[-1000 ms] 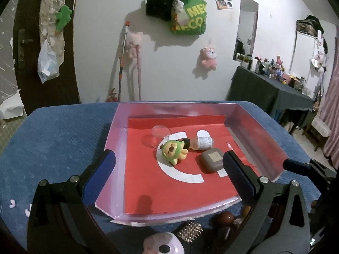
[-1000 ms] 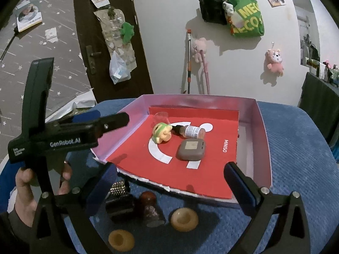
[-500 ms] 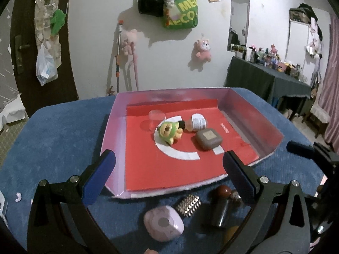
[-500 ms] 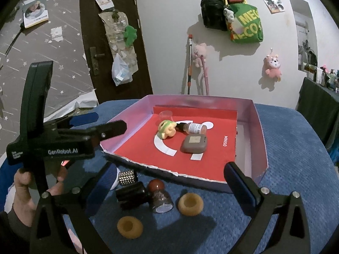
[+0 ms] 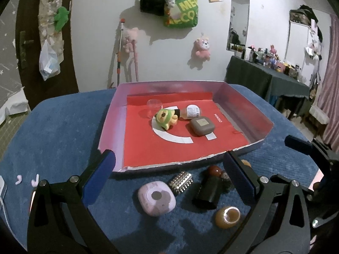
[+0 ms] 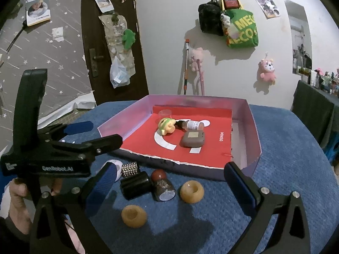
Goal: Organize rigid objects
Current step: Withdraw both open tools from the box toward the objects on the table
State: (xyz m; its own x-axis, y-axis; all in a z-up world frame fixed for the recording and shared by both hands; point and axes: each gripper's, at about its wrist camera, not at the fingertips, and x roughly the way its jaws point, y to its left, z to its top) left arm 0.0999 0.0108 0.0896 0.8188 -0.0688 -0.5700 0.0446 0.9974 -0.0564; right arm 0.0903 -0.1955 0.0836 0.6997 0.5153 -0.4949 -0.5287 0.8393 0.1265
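so the loose stuff sits on the blue table top (image 5: 63, 131) just in front of the near edge of the tray (image 5: 112, 114), and both grippers hang over it from the near side. going left to right in the left wrist view: the lilac case (image 5: 156, 198) lies dead ahead at 12 o'clock of the left gripper (image 5: 169, 175), right between its open fingers and a bit toward the left one. just beside it at about 1 o'clock is the studded roller (image 5: 181, 182), then the black cylinder (image 5: 208, 191), whose long axis runs from 6 to 12, pointing at the tray. the amber ring (image 5: 228, 217) is lowest, close by the right-hand finger.

left gripper is spread wide, nothing in it. right gripper (image 6: 169, 182) is spread wide and empty too, and from its view the black cylinder, the dark jar with the red ball top (image 6: 163, 185) and a second amber ring (image 6: 191, 191) sit at 12 o'clock between its fingers.

my guess: left hand (image 6: 18, 196) is nearer the lilac case, so that's its pick, straight forward and down. both tools are held low and tilted down toward the table. tray already holds the green toy (image 5: 166, 118), a small bottle (image 5: 190, 112) and a grey case (image 5: 202, 125).
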